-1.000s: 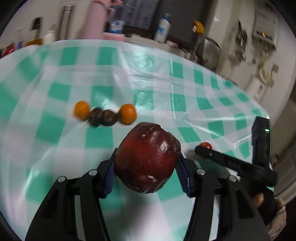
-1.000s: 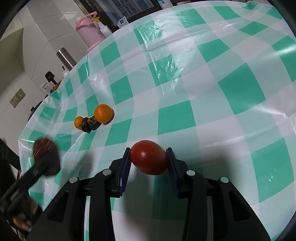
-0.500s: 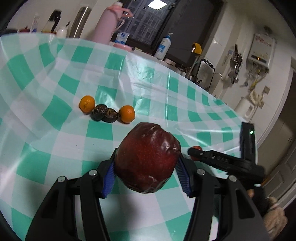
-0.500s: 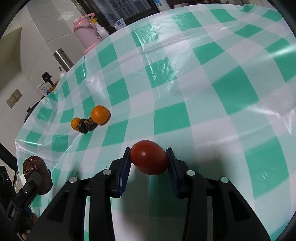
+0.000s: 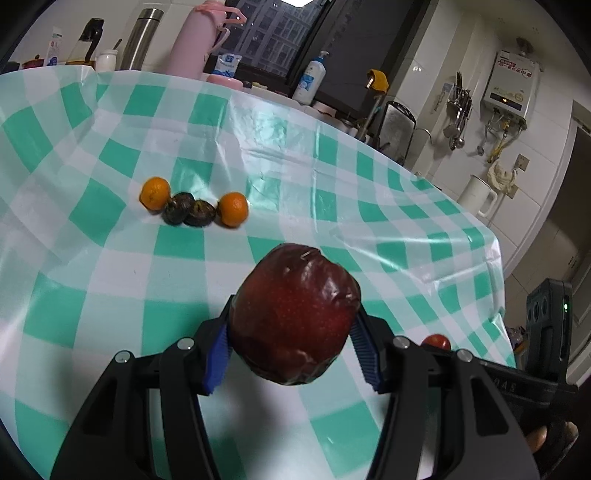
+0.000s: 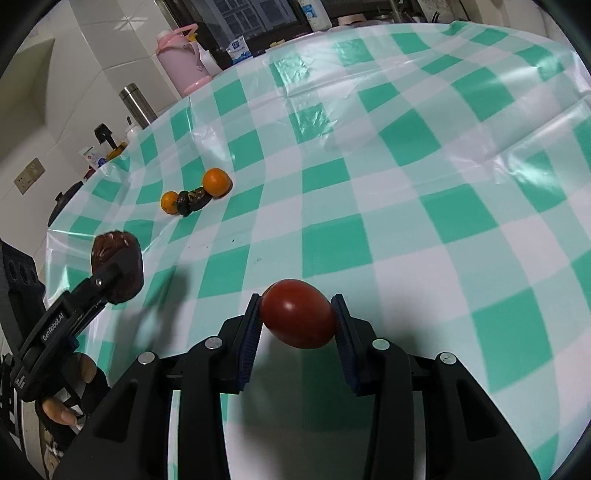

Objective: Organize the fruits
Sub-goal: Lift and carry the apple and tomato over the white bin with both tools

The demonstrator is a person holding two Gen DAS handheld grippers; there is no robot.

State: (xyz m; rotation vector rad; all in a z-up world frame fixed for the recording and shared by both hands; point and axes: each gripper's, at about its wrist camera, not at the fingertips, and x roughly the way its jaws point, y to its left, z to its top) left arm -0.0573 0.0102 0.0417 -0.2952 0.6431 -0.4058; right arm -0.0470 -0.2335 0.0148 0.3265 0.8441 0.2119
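Glossy tablecloth [image 5: 177, 291]: left gripper [image 5: 291, 350] clamps apple [image 5: 295, 317], right gripper [image 6: 297, 325] clamps tomato [image 6: 297, 317]; released near the table's edge, either could roll off.

We see bright light from above in both pictures. The shiny tablecloth [image 5: 258, 155] shows white glare near the top middle of the left view. Soft dark shadows lie on the cloth [image 6: 369, 229] low in the right view. Both pictures are sharp but bend round, with black corners. The window [image 5: 273, 33] looks dark.
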